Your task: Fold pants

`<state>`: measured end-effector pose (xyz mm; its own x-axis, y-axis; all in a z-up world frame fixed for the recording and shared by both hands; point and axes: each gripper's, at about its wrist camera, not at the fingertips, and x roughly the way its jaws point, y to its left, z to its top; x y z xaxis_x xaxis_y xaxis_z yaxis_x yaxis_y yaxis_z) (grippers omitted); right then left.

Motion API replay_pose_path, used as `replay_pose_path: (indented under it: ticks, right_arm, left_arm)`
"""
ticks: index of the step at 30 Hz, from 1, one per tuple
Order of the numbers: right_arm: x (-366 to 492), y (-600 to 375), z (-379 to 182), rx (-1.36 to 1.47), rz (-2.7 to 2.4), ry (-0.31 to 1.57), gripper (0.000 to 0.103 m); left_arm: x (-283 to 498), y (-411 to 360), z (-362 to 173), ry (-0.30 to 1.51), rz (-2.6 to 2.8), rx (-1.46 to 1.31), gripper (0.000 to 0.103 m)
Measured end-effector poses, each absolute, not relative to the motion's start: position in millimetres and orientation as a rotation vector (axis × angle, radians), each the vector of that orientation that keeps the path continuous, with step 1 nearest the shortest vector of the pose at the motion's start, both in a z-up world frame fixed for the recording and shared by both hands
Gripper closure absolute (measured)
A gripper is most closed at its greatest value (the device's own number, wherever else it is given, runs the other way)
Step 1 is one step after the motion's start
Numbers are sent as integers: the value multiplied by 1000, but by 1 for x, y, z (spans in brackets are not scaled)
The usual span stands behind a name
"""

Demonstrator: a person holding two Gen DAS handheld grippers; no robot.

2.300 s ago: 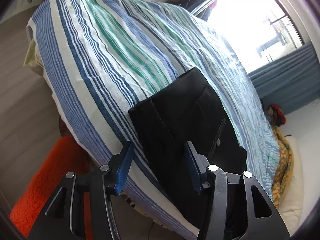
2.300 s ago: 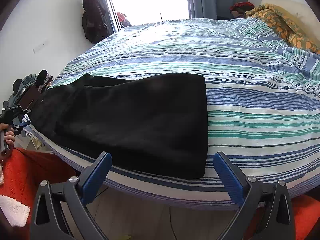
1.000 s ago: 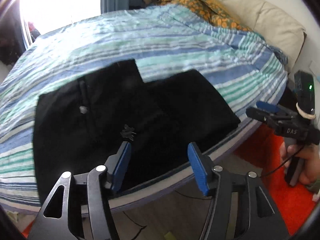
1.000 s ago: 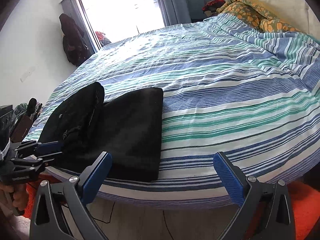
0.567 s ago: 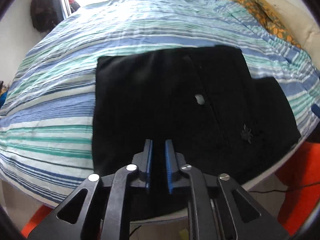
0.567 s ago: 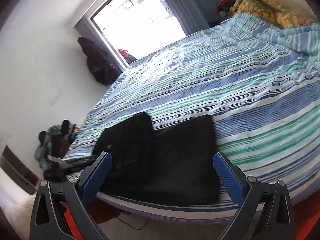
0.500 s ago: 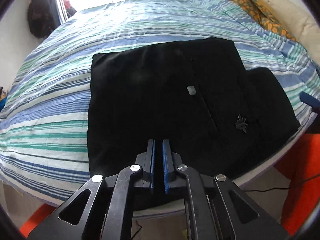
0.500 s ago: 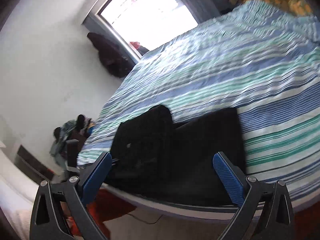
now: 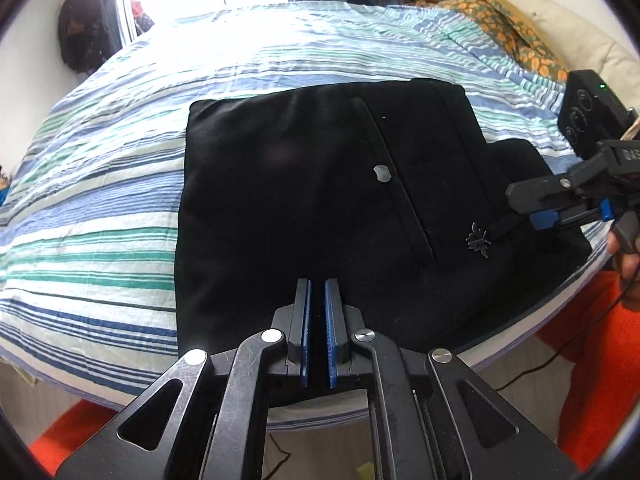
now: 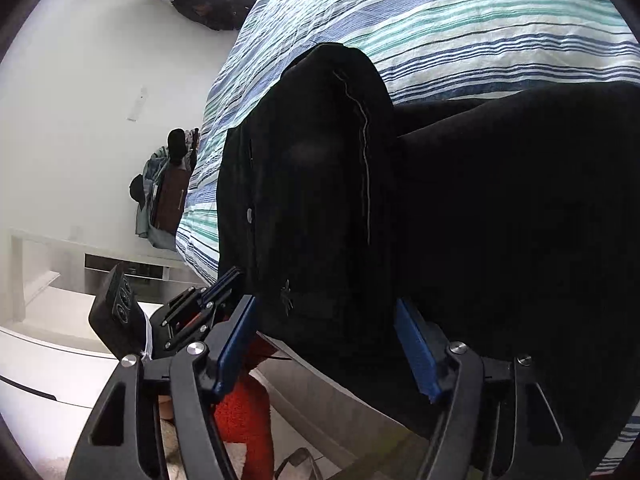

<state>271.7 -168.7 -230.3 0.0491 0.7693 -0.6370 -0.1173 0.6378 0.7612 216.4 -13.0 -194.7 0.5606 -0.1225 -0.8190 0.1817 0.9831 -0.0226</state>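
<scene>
Black pants (image 9: pixel 320 184) lying on striped bed (image 9: pixel 120 184), L gripper (image 9: pixel 319 292) sitting closed at near hem w/ cloth pinched btwn pads, R gripper (image 10: pixel 326 312) closing, still ajar around folded edge.

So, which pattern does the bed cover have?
The bed cover has blue, green and white stripes, clearest in the left wrist view.

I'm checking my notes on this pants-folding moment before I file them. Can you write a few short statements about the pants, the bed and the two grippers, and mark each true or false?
1. The black pants lie on a striped bedspread. True.
2. The left gripper stands wide open. False: its blue pads are closed together at the near edge of the pants.
3. The right gripper has its jaws on either side of a fold of the pants, which fills the gap. True.
4. The pants lie in the middle of the bed. False: they lie at its near edge.
5. An orange patterned blanket lies near the pillow. True.
</scene>
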Motion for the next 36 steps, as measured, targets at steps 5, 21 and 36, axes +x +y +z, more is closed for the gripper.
replay_pose_path:
  ticks: [5, 21, 36]
  right_arm:
    - [273, -158, -238, 639, 657, 1316, 68]
    - [229, -233, -151, 571, 628, 1098, 82]
    - [211, -295, -205, 611, 452, 1163, 86]
  left_arm:
    - [211, 0, -192, 955, -178, 60, 97]
    - [177, 32, -141, 803, -104, -91, 53]
    - [172, -20, -156, 846, -173, 69, 45]
